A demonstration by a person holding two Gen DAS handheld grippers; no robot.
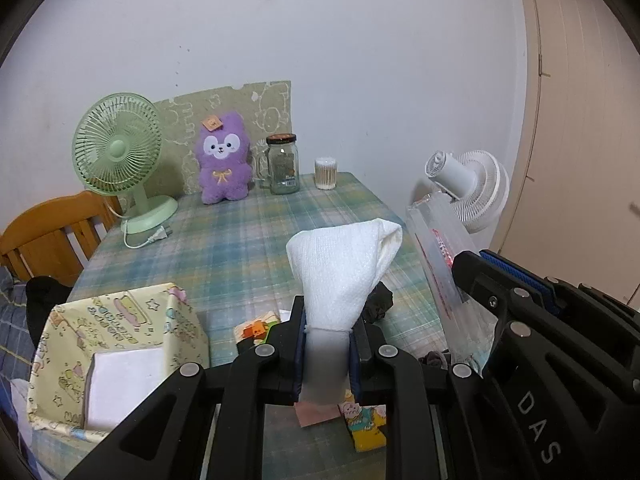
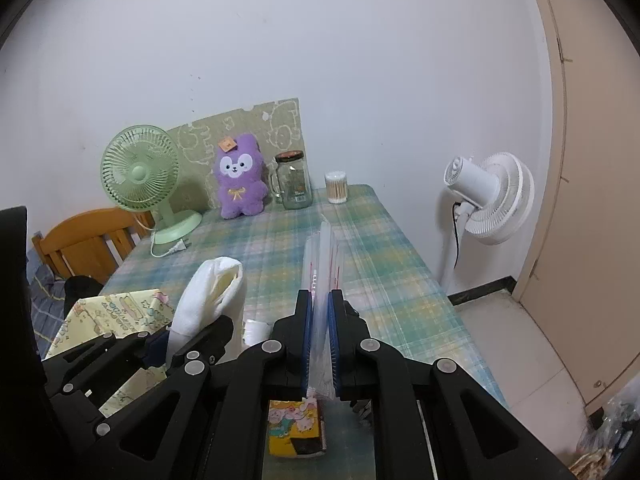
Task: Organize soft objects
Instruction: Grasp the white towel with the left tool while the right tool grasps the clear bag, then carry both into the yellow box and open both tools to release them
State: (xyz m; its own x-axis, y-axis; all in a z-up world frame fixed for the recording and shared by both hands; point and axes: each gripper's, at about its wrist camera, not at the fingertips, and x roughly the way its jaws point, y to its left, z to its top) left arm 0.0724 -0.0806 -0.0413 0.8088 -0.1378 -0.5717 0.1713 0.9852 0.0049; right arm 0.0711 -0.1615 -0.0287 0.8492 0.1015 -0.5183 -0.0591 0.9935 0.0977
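My left gripper [image 1: 328, 328] is shut on a white folded cloth [image 1: 344, 268] and holds it upright above the plaid table [image 1: 224, 248]. The cloth also shows in the right wrist view [image 2: 212, 296]. My right gripper [image 2: 319, 300] is shut on a clear plastic zip bag [image 2: 322, 264] with red print, held edge-on above the table; the bag shows at the right of the left wrist view [image 1: 440, 256]. A yellow patterned fabric storage box [image 1: 116, 340] stands open at the near left, with white folded items inside. A purple plush toy [image 1: 224, 158] sits at the back.
At the back stand a green desk fan [image 1: 120, 160], a glass jar [image 1: 283, 164] and a cotton swab tub [image 1: 326, 173]. A dark crumpled item [image 1: 380, 300] and small colourful packets [image 1: 364, 424] lie near the grippers. A white floor fan [image 2: 492, 200] stands right, a wooden chair [image 1: 52, 236] left.
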